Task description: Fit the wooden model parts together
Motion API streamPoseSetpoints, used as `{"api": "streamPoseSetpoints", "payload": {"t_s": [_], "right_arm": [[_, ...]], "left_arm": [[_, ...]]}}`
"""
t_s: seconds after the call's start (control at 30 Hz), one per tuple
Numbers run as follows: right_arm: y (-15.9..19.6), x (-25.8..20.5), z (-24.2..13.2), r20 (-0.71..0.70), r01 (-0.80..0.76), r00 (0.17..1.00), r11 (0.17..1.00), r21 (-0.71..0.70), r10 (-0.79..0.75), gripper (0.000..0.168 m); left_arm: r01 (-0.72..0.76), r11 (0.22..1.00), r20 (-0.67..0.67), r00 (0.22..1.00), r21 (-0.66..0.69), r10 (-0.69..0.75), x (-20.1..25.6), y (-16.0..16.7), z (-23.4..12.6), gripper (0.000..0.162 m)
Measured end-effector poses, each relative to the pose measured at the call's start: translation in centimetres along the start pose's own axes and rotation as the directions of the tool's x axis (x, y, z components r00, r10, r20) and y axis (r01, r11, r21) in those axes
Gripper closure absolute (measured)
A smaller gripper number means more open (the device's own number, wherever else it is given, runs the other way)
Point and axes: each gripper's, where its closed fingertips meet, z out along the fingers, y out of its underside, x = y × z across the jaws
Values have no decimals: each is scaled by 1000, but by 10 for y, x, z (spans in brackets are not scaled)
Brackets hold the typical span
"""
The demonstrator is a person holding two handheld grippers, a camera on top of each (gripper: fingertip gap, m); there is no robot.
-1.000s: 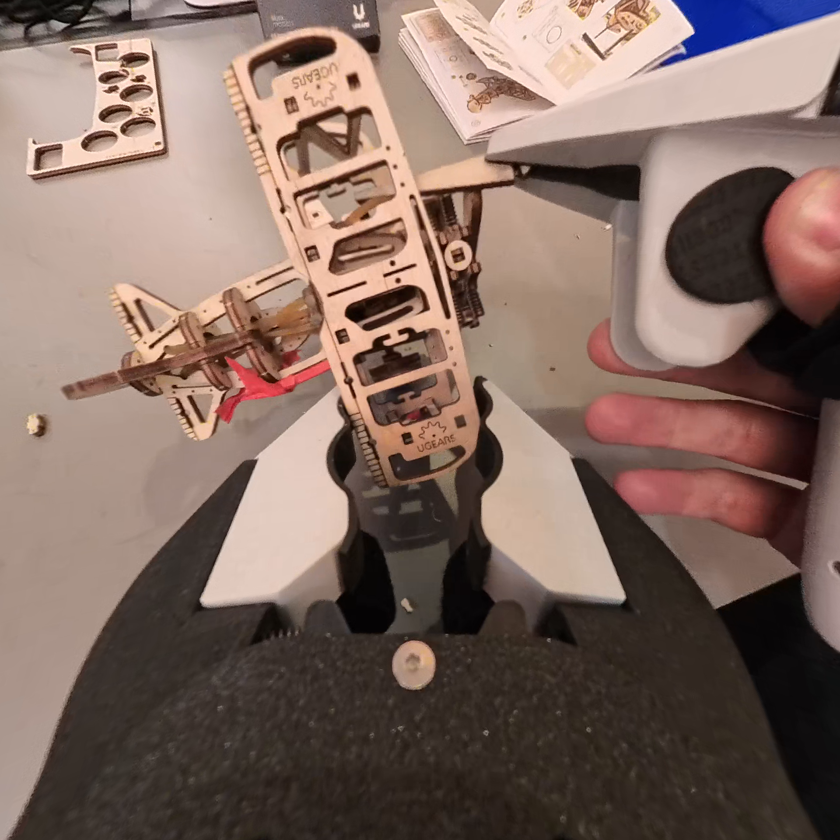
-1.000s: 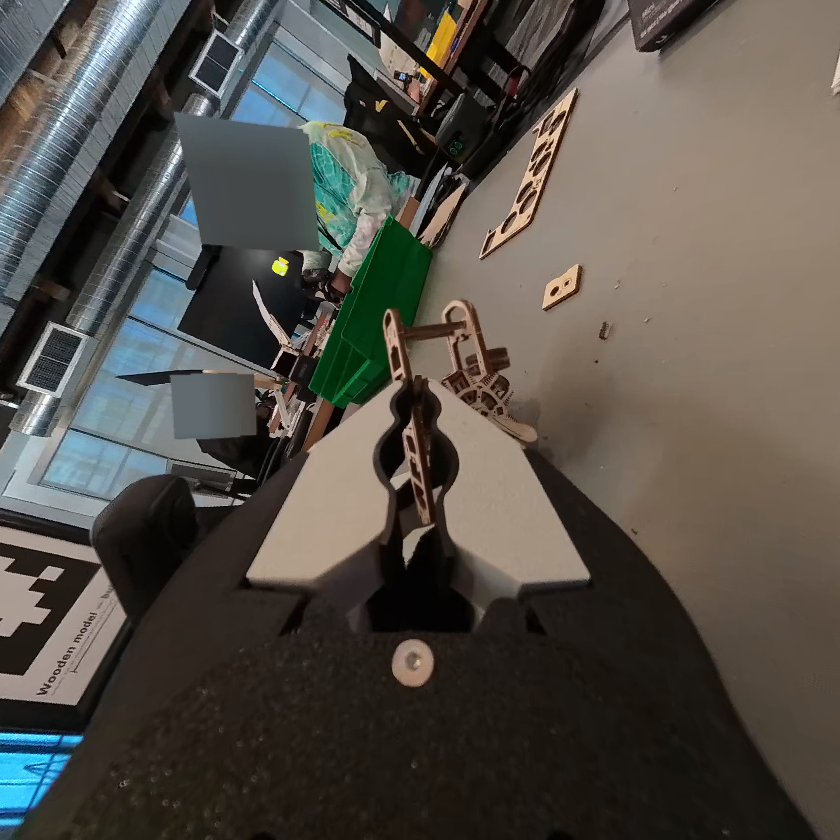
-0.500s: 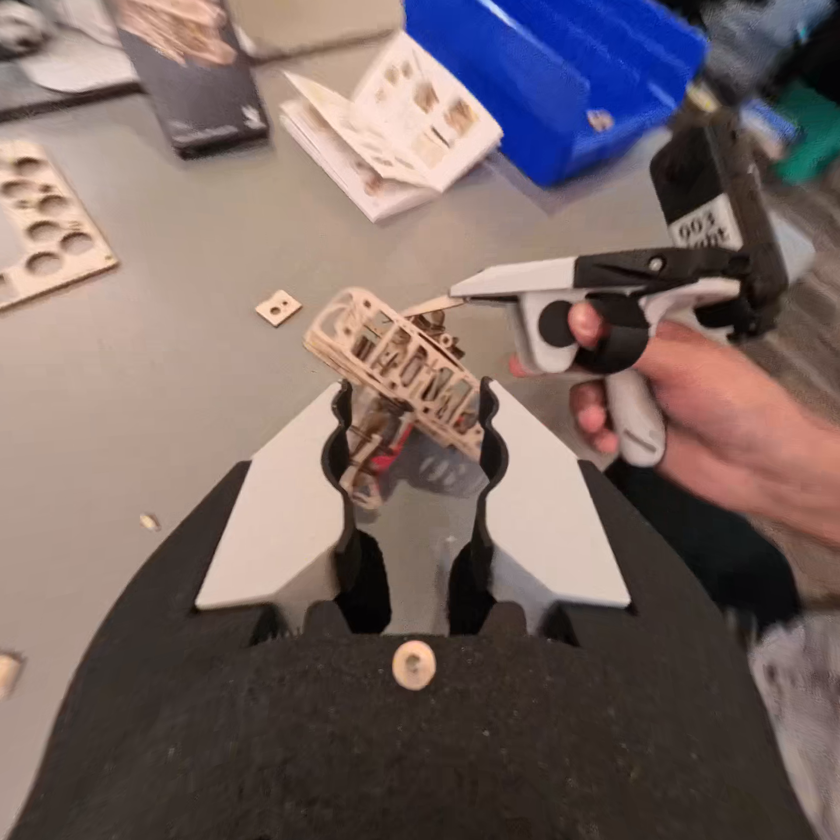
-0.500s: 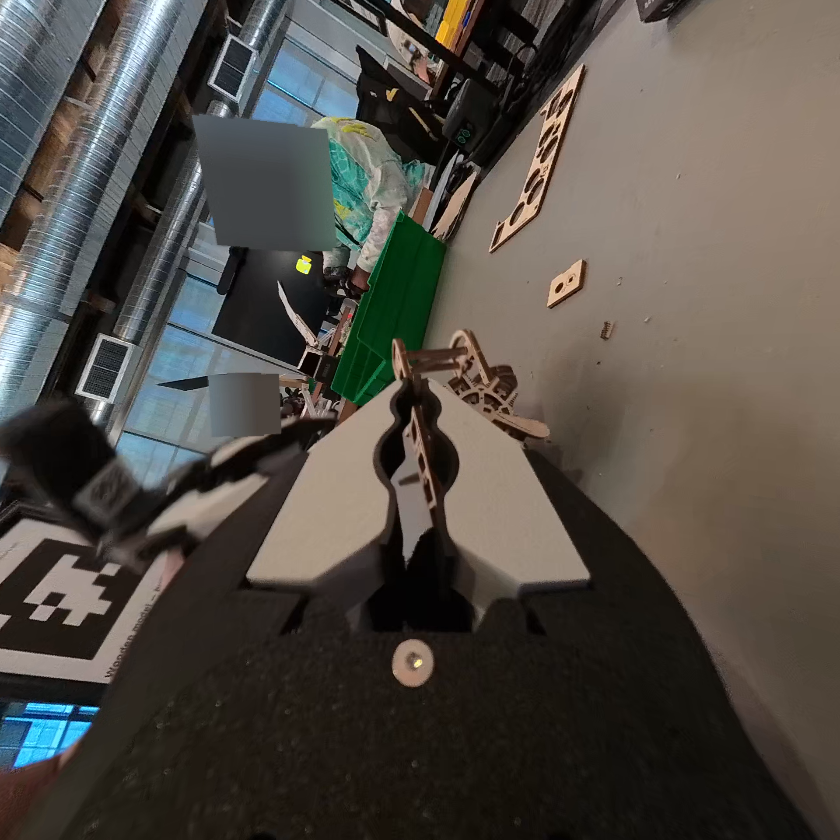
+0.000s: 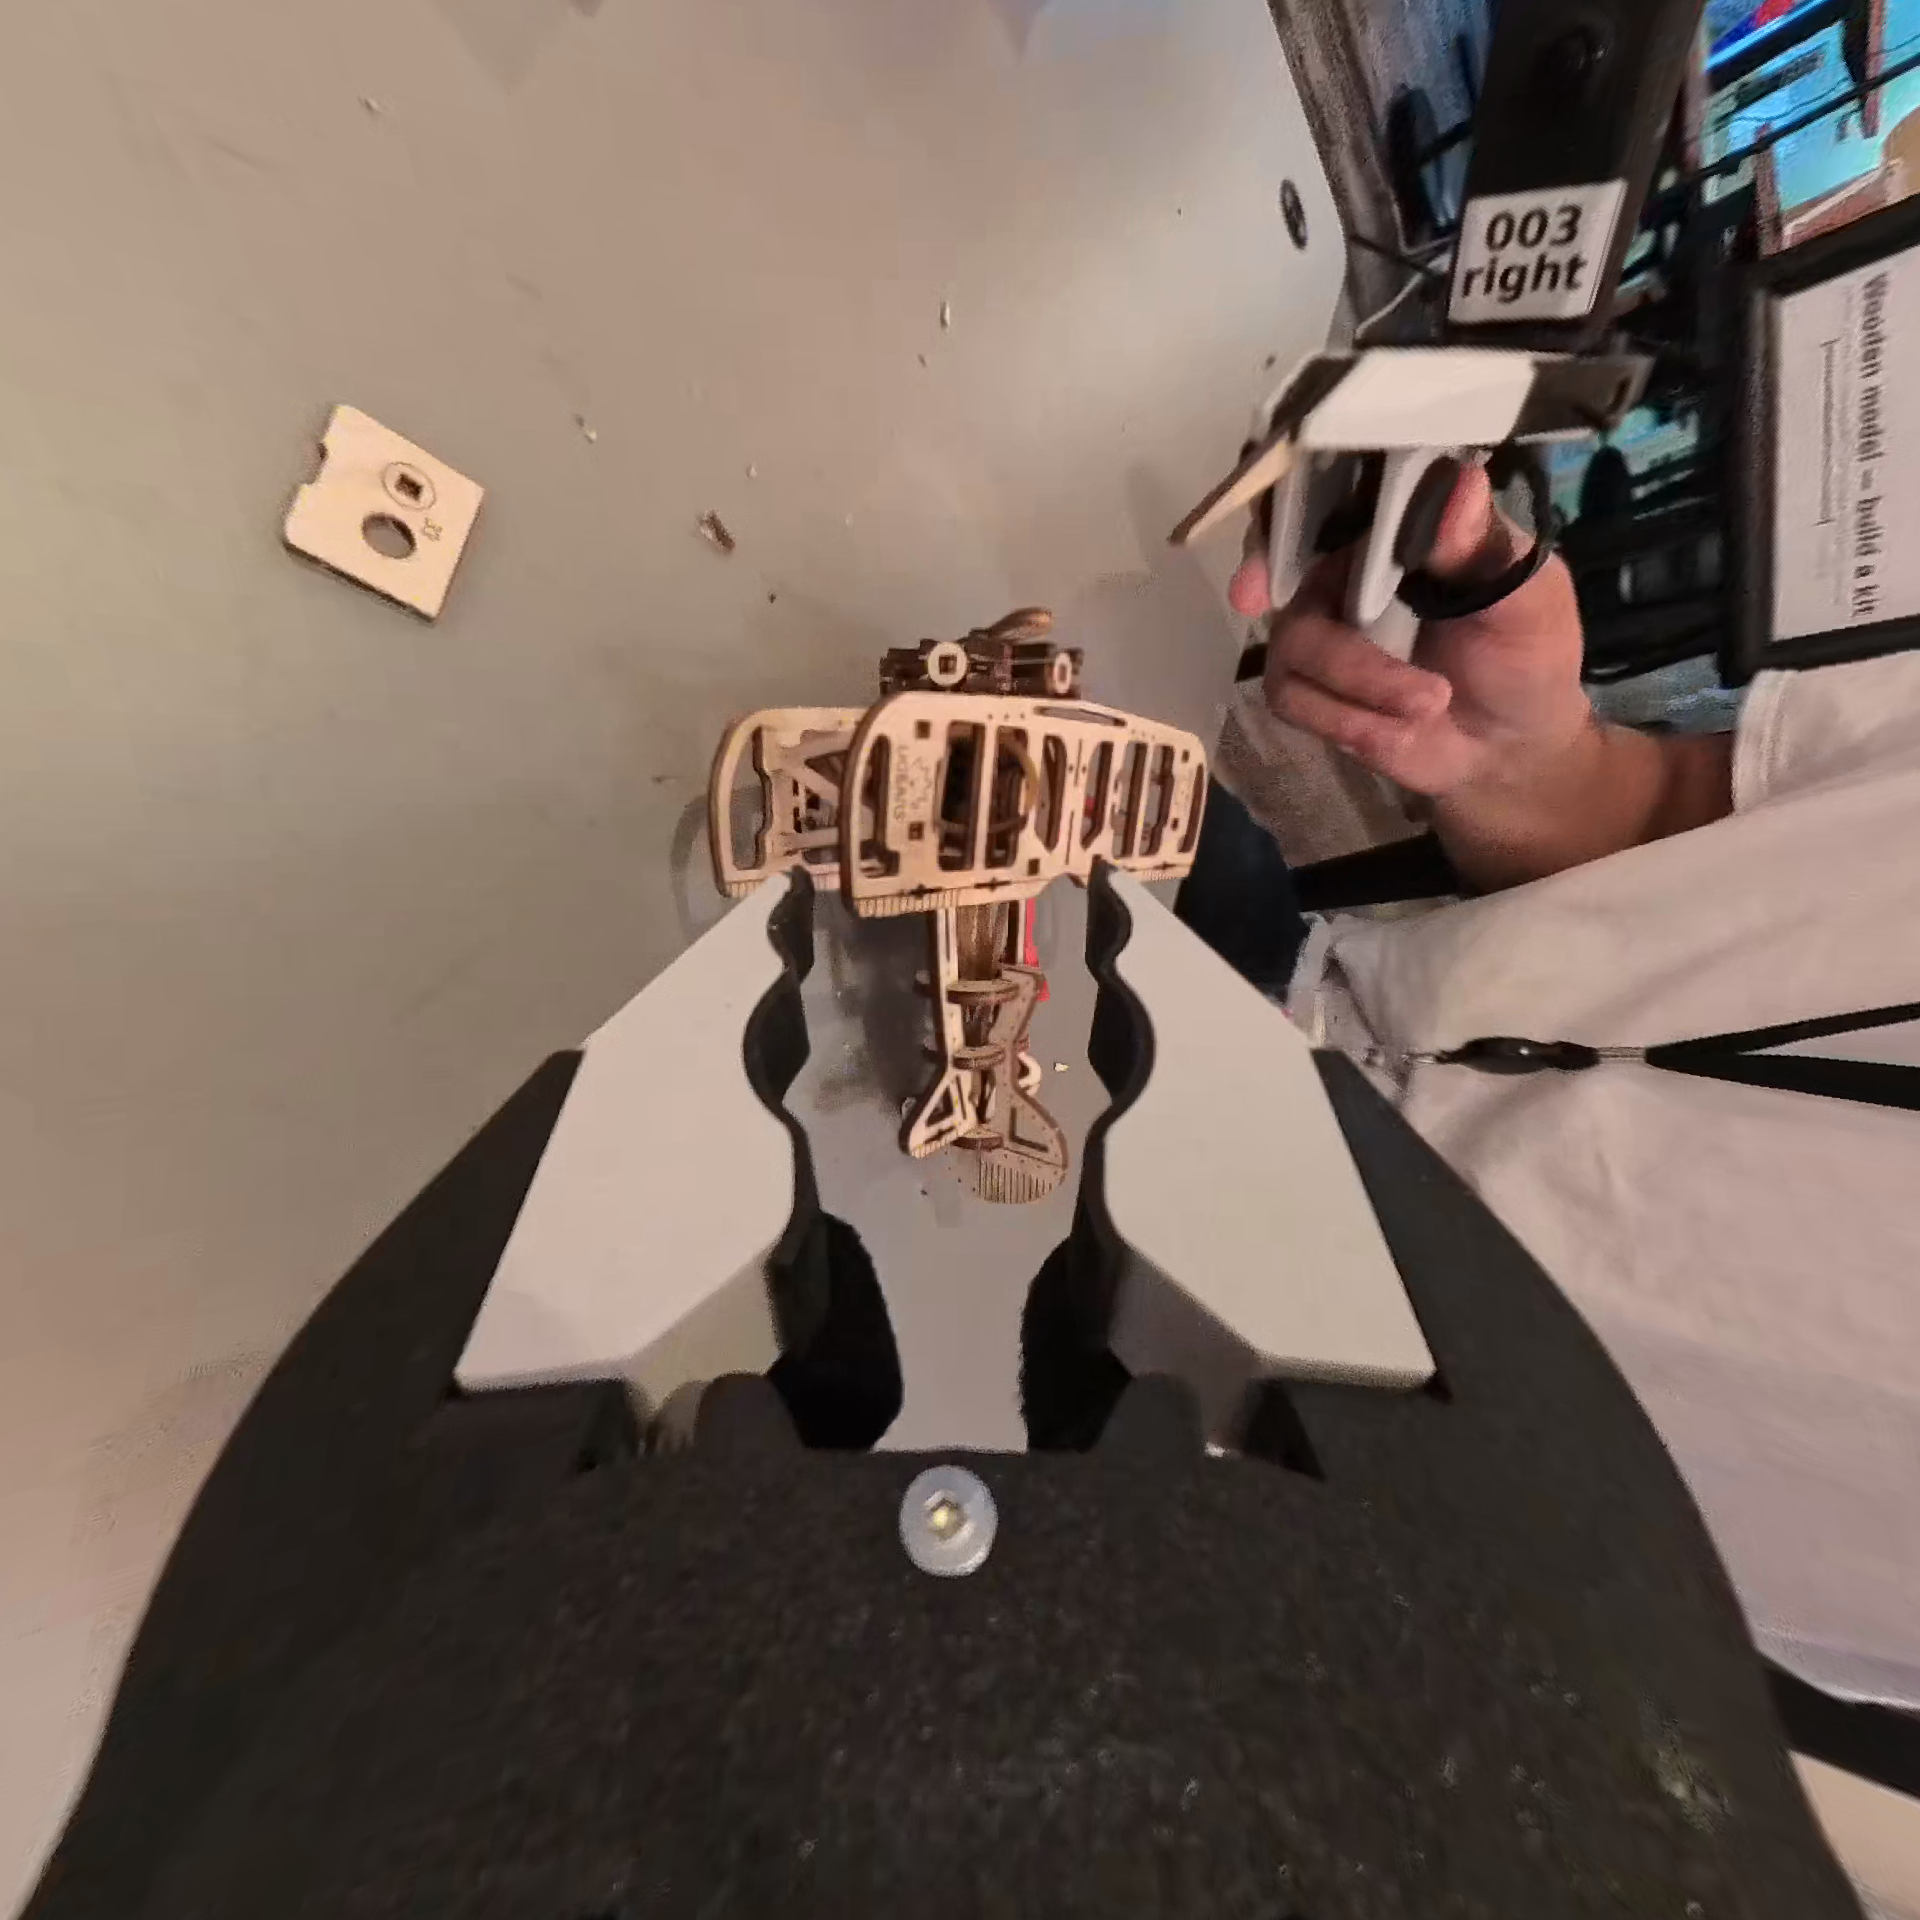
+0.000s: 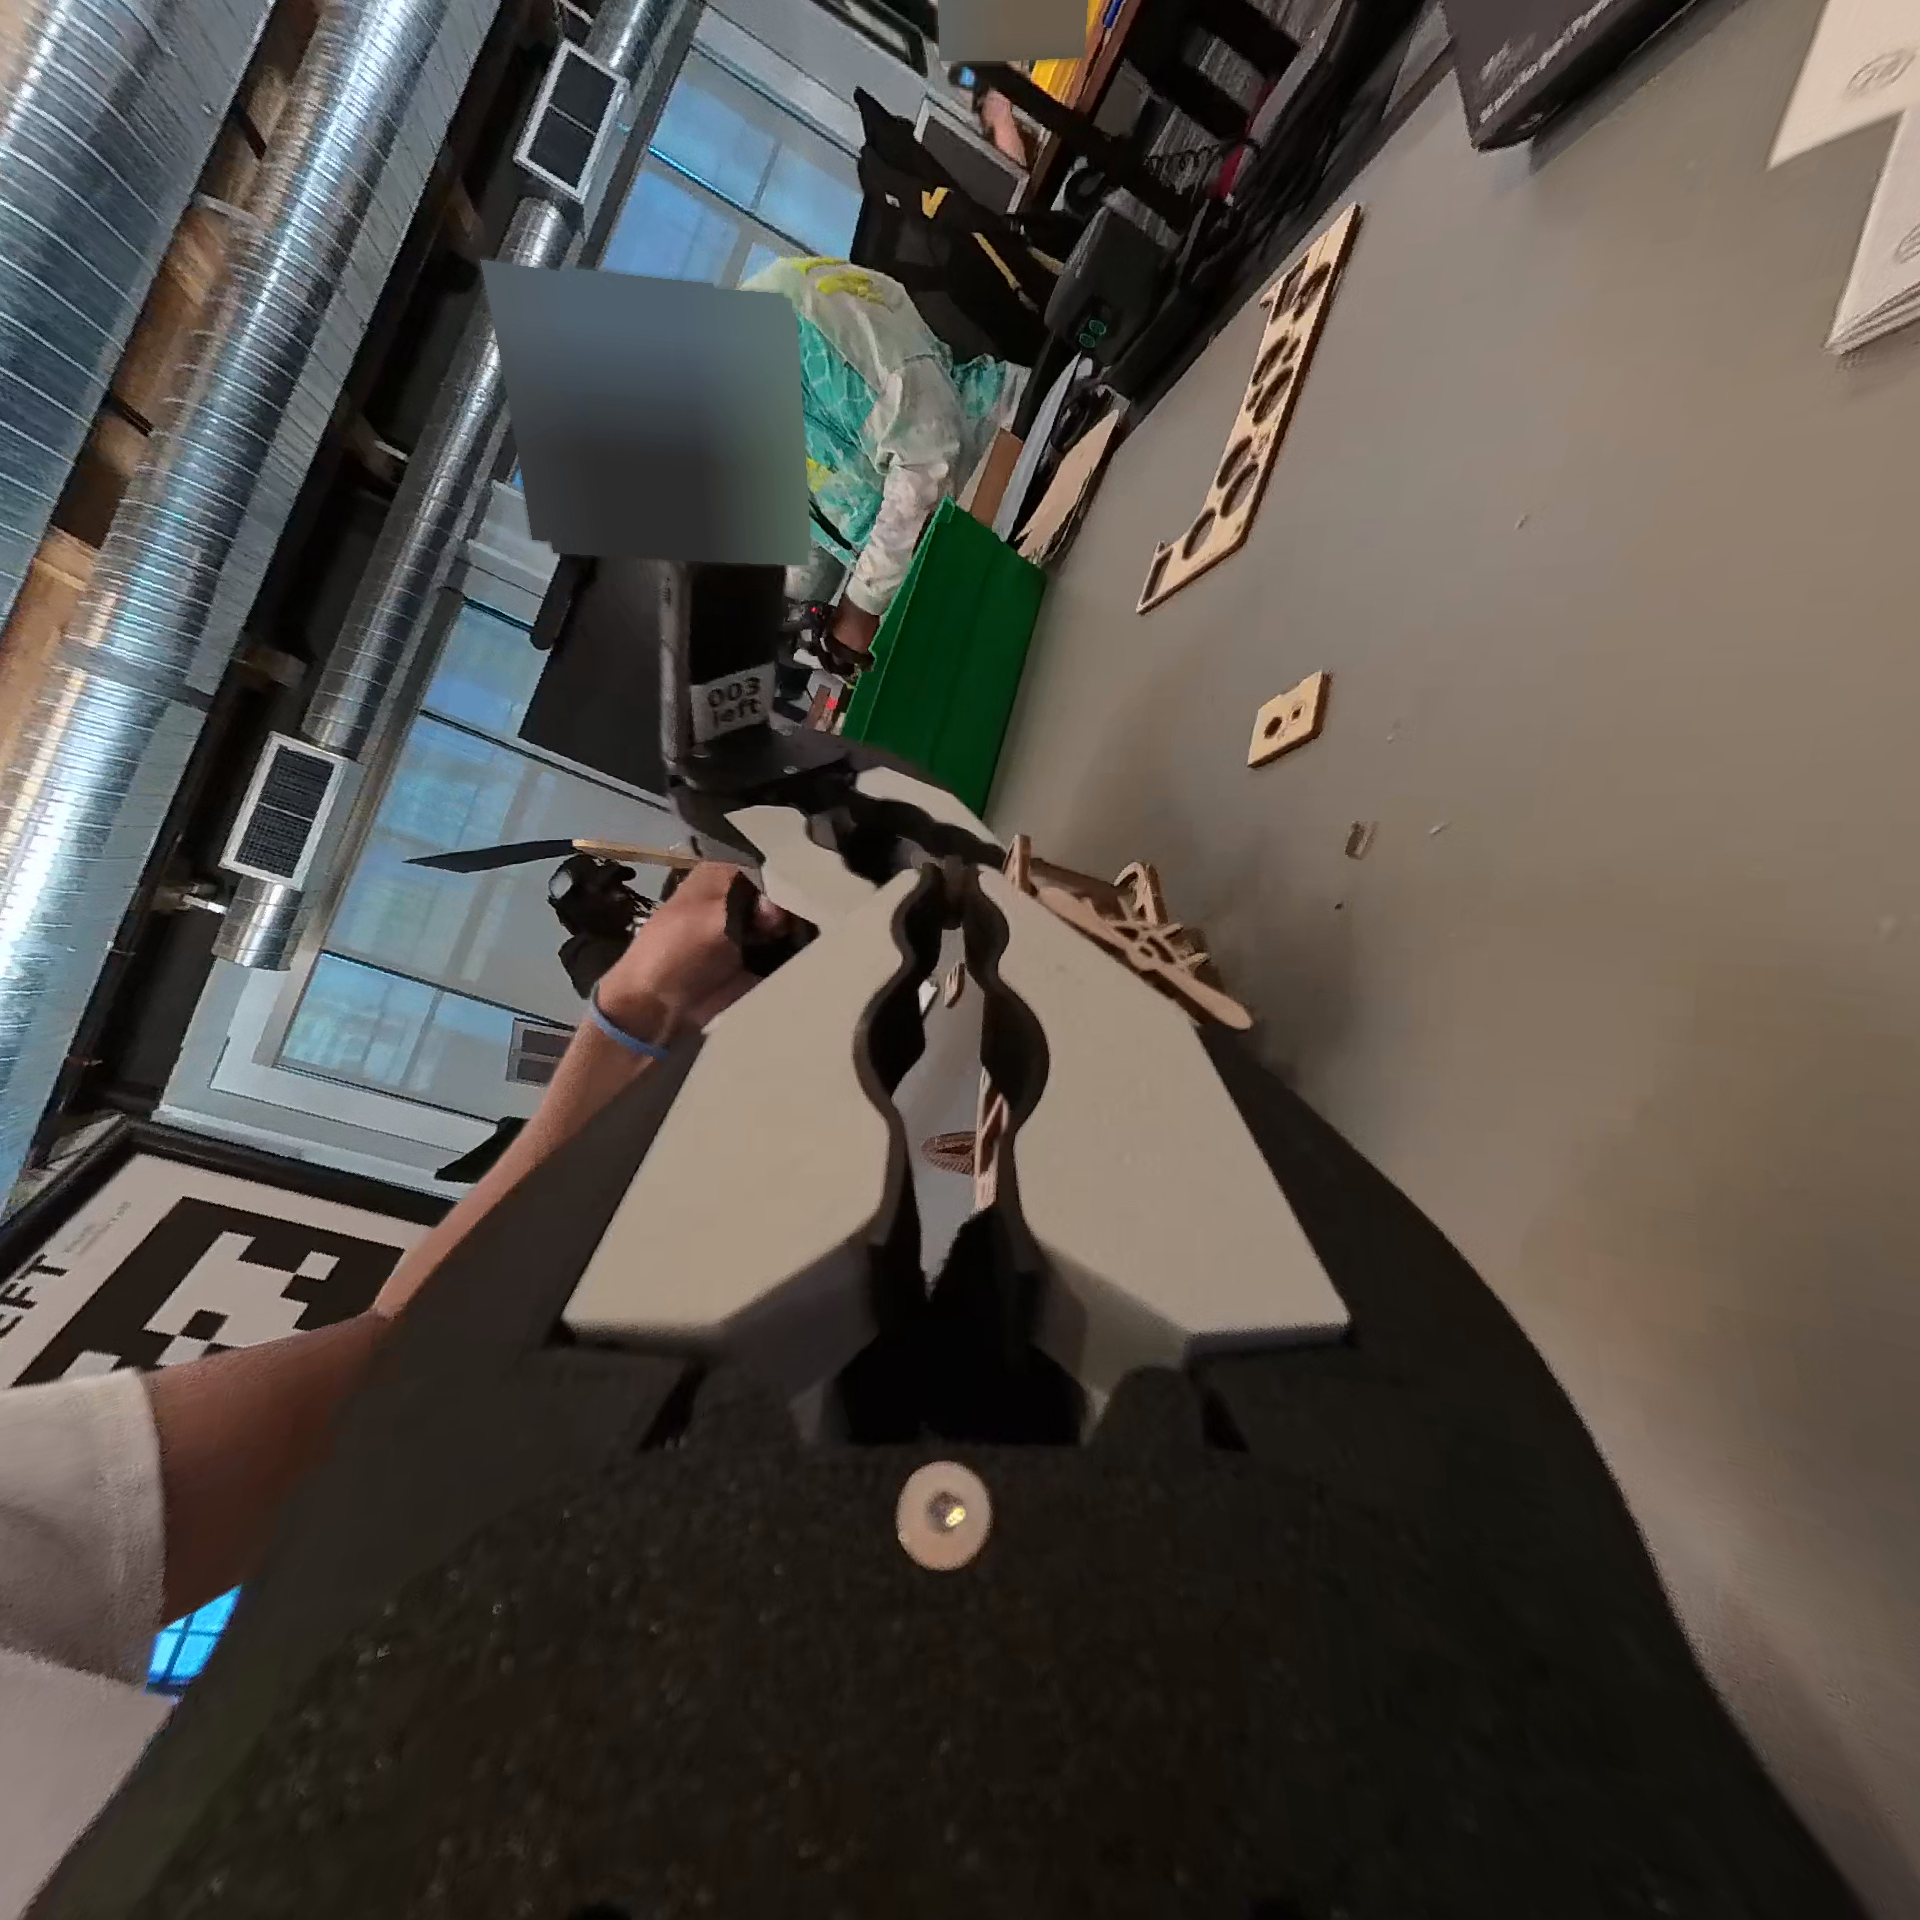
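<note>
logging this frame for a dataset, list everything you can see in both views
wooden plane model: 1, pale wood with a red bit, on the table at the left fingertips
loose wooden part: 1, pale, flat, clamped in the right hand-held gripper
small square plate: 1, pale wood, holed, lying on the table
punched-out sheet: 1, pale wood, farther along the table
booklets: count unclear, white, table edge
box: 1, black, table end
bin: 1, green, beyond the table
table: 1, grey
background person: 1, pale teal top, behind the bin
left hand-held gripper: 1, grey and black, open
right hand-held gripper: 1, grey and black, shut
right hand: 1
left hand: 1
</note>
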Motion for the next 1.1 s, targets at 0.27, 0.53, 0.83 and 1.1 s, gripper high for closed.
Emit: {"api": "streamPoseSetpoints", "payload": {"t_s": [0.27,0.53,0.83,1.1], "right_arm": [[-9,-1,-4,35,12,999,1000,-28,-11,167],[-3,-14,2,115,22,993,997,-70,-14,167],[17,-51,-11,191,435,900,840,-325,-392,167],[29,-45,-27,184,489,869,738,-465,-459,167]], "left_arm": [[43,998,-188,982,37,-36,2,1,1,150],[-88,993,-274,956,74,105,40,-3,-2,162],[-560,828,126,819,-30,559,87,7,-7,161],[-668,724,241,684,-170,688,100,27,14,161]]}}
